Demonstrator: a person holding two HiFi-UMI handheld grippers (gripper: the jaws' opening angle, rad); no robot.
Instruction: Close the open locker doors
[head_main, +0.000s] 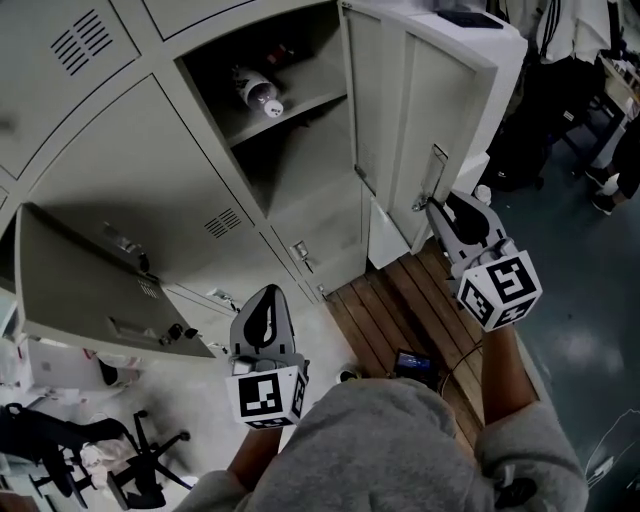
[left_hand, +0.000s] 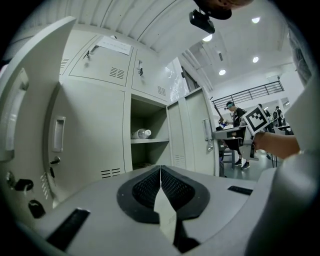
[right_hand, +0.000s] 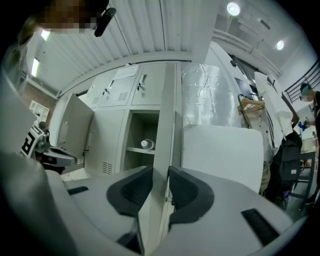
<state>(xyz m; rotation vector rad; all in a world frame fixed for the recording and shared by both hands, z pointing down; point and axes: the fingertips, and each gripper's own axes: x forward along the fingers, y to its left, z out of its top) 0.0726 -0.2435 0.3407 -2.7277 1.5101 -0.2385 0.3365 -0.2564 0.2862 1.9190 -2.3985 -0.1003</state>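
A tall open locker door (head_main: 400, 110) stands out from the grey lockers. My right gripper (head_main: 432, 207) is shut on that door's free edge (right_hand: 165, 125) just below its handle (head_main: 437, 175), and both pads (right_hand: 186, 187) touch the panel. Behind the door, the open compartment holds a plastic bottle (head_main: 258, 92) lying on its shelf. A second open door (head_main: 80, 280) swings out at the lower left. My left gripper (head_main: 262, 300) hangs apart from it to the right, shut with nothing between its fingers (left_hand: 160, 170). In the left gripper view that second door (left_hand: 25, 130) fills the left edge.
A white cabinet (head_main: 490, 60) stands right of the lockers, with dark clothing (head_main: 540, 100) hanging beyond it. A strip of wooden planks (head_main: 420, 300) lies below the held door, with a small dark device (head_main: 415, 365) on it. An office chair (head_main: 140, 470) sits at the lower left.
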